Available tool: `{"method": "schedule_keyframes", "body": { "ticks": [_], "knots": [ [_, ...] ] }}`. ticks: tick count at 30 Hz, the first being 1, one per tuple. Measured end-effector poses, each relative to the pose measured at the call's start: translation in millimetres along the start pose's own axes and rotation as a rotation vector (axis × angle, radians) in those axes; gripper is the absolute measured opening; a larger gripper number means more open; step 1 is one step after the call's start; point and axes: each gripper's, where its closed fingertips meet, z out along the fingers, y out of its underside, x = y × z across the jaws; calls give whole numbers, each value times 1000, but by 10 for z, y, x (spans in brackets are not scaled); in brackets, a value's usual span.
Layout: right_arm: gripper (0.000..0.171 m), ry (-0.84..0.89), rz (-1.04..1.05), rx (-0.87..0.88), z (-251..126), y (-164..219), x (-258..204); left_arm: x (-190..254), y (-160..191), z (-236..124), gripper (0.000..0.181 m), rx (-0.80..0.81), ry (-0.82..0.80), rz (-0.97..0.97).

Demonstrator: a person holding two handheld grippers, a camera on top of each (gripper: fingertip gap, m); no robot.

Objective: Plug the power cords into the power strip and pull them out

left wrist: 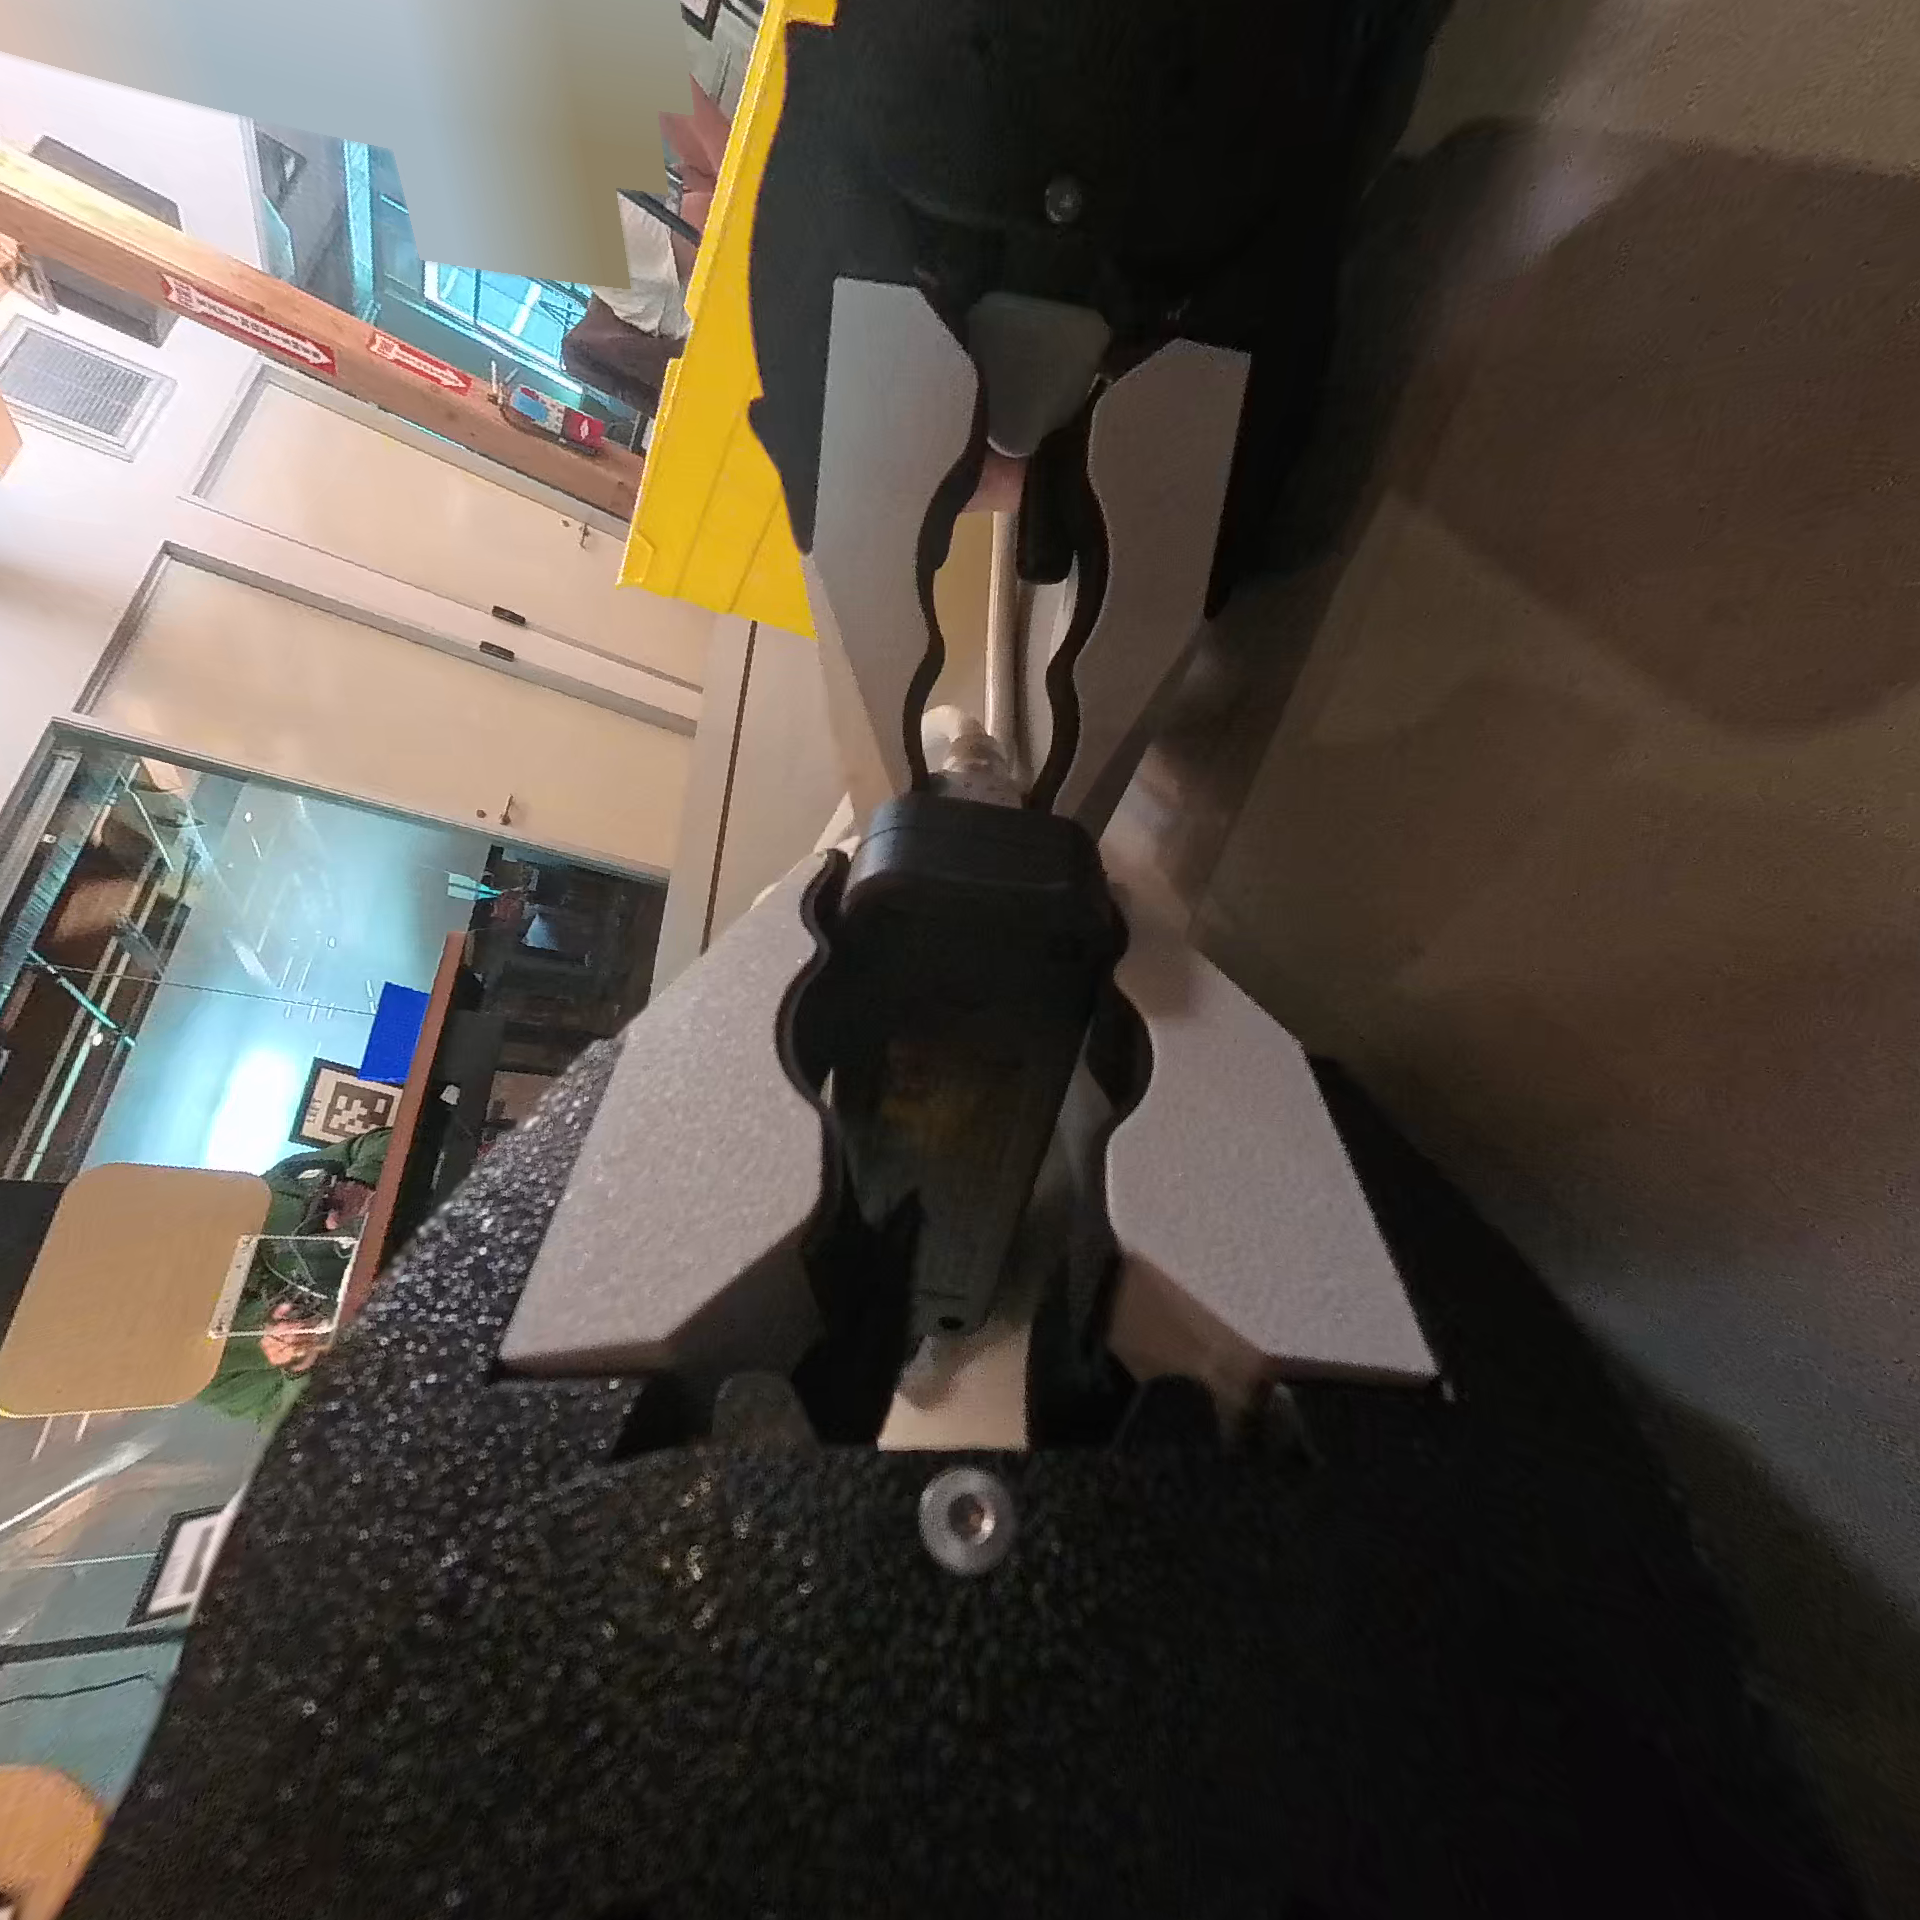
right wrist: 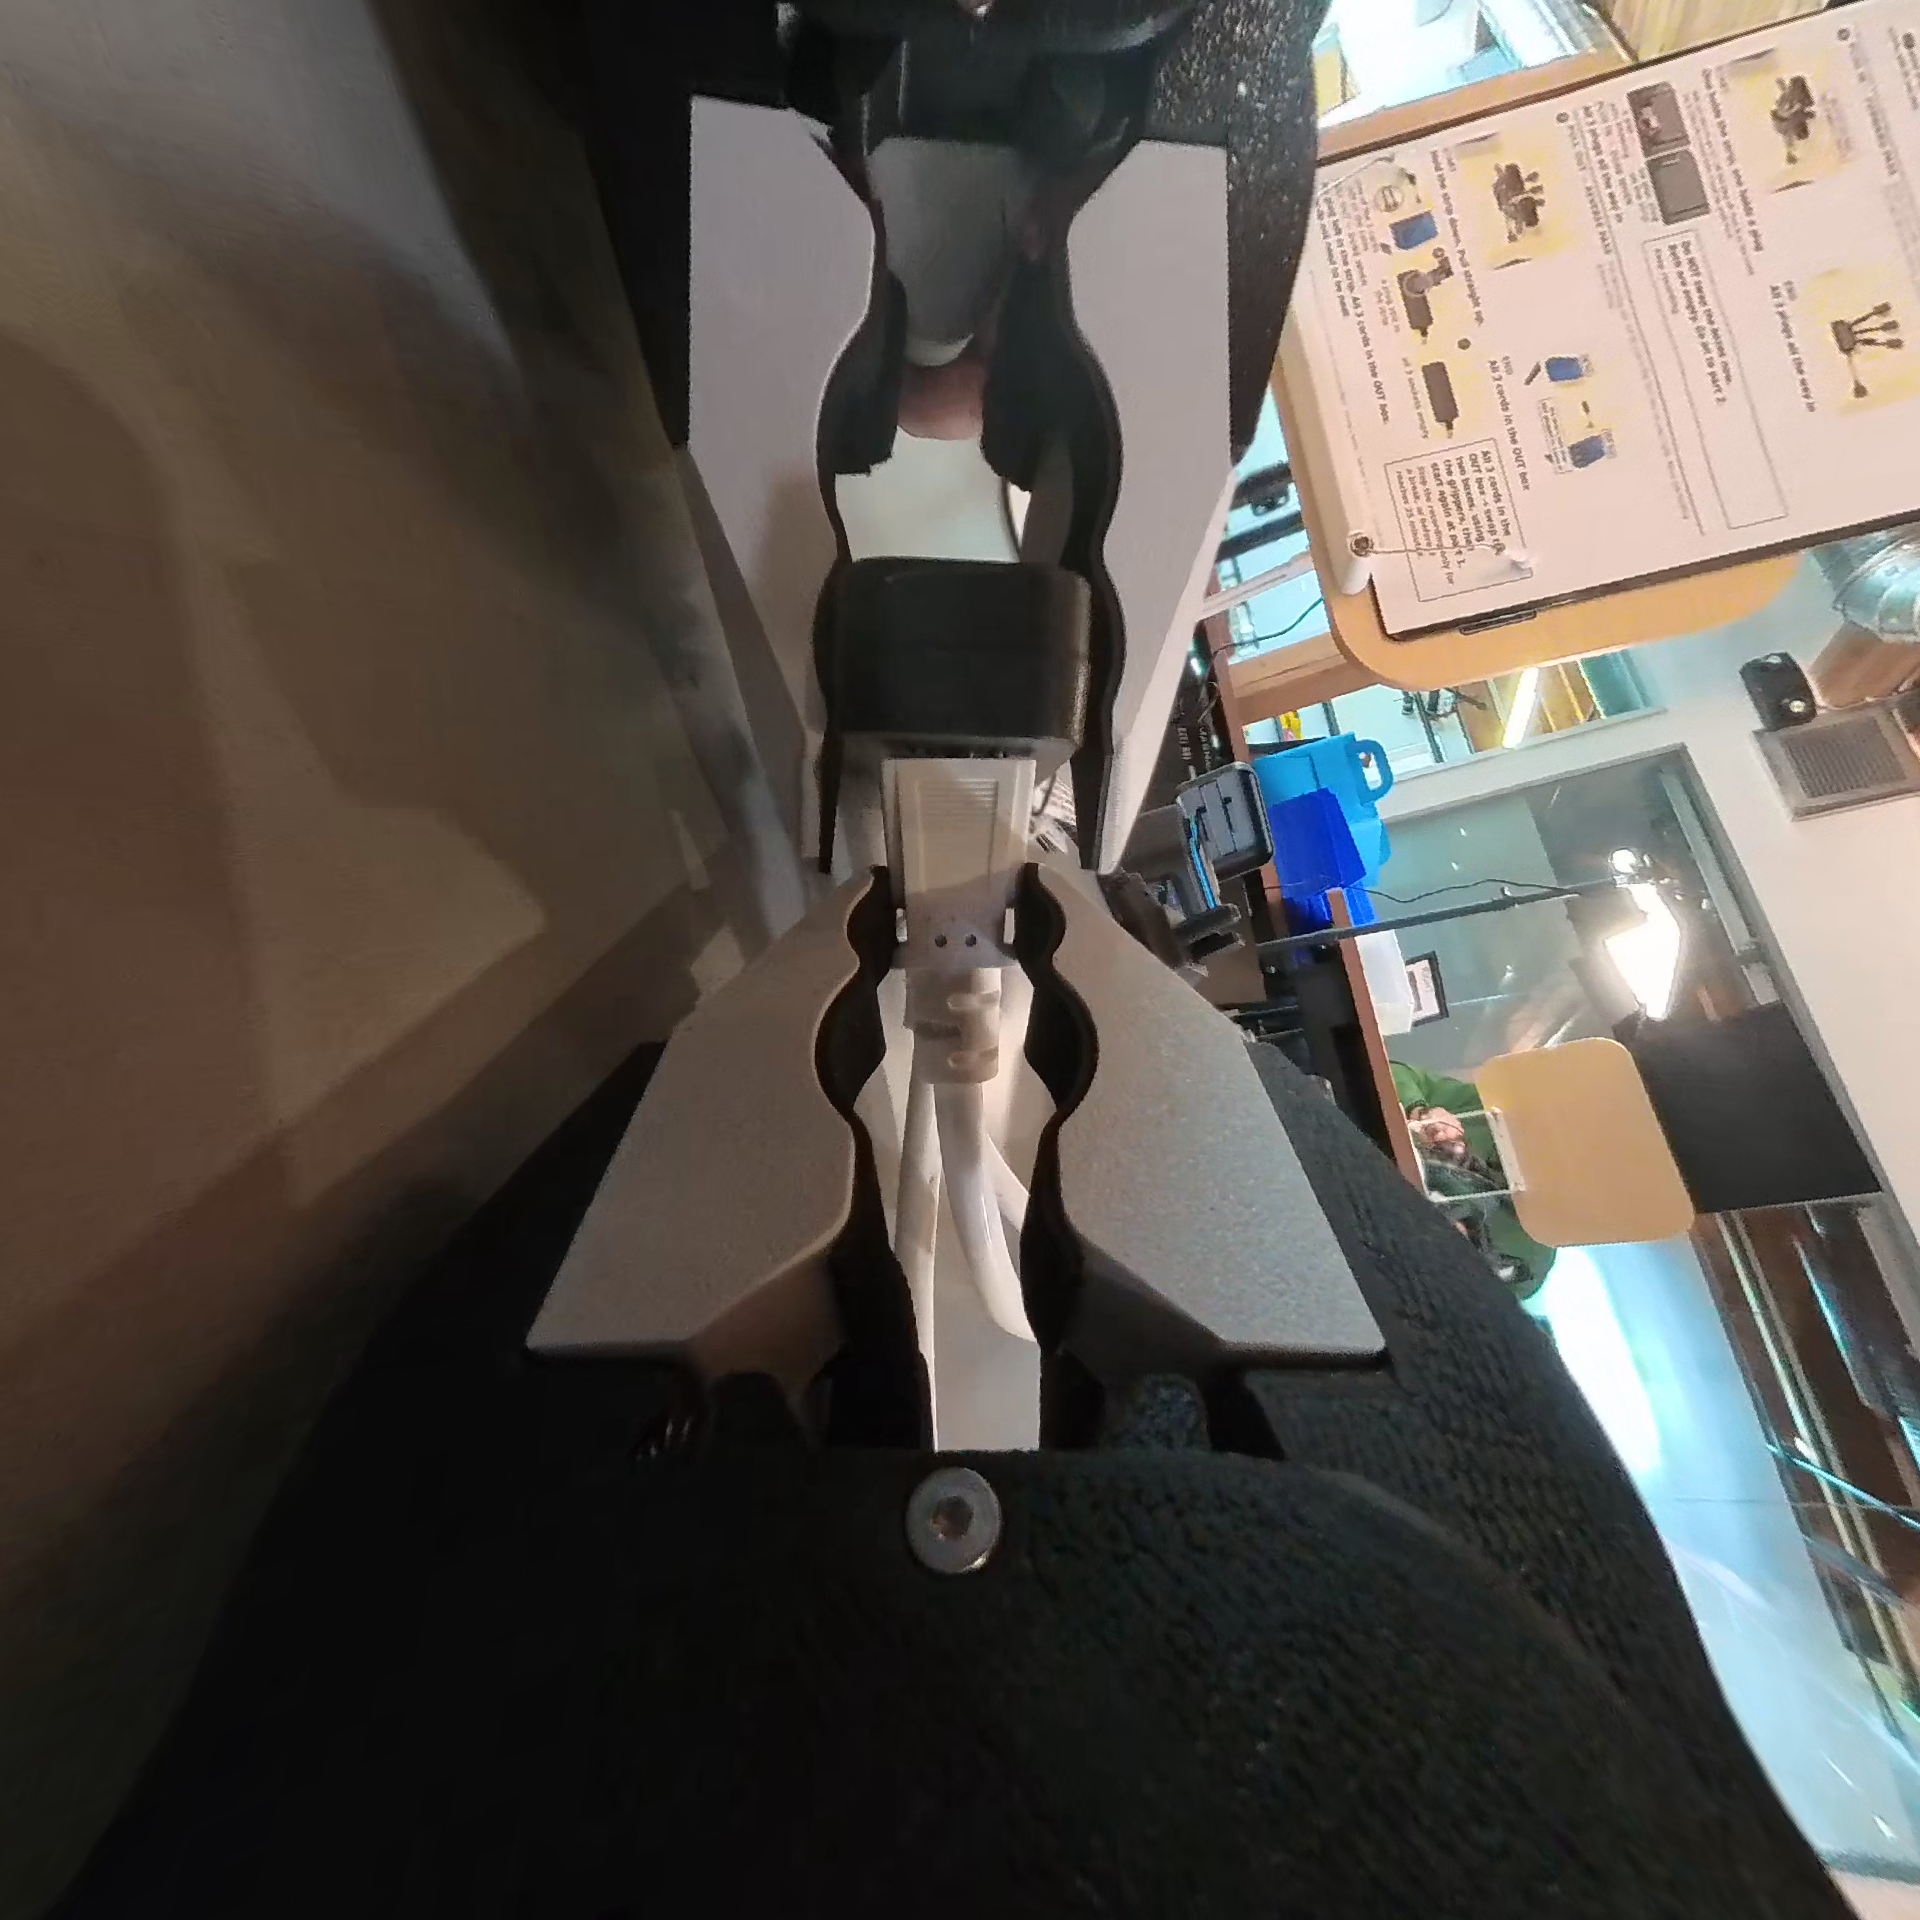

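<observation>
In the left wrist view my left gripper [left wrist: 966, 894] is shut on a black power strip [left wrist: 966, 966], gripped by its sides. My right gripper [left wrist: 982, 779] faces it from the far side, tip to tip. In the right wrist view my right gripper [right wrist: 954, 894] is shut on a white plug [right wrist: 951, 831] whose white cord [right wrist: 956, 1195] trails back between my fingers. The plug's front end meets the face of the black power strip [right wrist: 951, 644], which the left gripper [right wrist: 961, 847] holds. The prongs are hidden.
A beige tabletop [left wrist: 1610, 831] runs along one side of both grippers, close by. A yellow bin [left wrist: 717, 364] stands behind the right gripper. A blue object [right wrist: 1320, 831], an instruction sheet on a board [right wrist: 1610, 312] and a person in green [right wrist: 1455, 1143] are farther off. Only a small space, under 4 cm, lies between the two pairs of fingers.
</observation>
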Motion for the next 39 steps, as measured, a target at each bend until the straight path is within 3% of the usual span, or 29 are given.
{"method": "schedule_keyframes", "body": {
  "ticks": [20, 25, 35, 39],
  "knots": [
    [24, -3, -17, 6, -66, -24, -24, 40, -44, -5, 44, 29, 27, 29],
    [23, 2, -28, -9, -29, 26, -9, 27, -41, 45, 43, 58, -34, 79],
    [24, 9, 4, 0, -11, 33, 15, 8, -72, 64, 55, 97, -21, -15],
    [24, -10, -10, -4, -5, 43, -25, 21, -74, 65, 46, 98, -30, 47]
  ]
}}
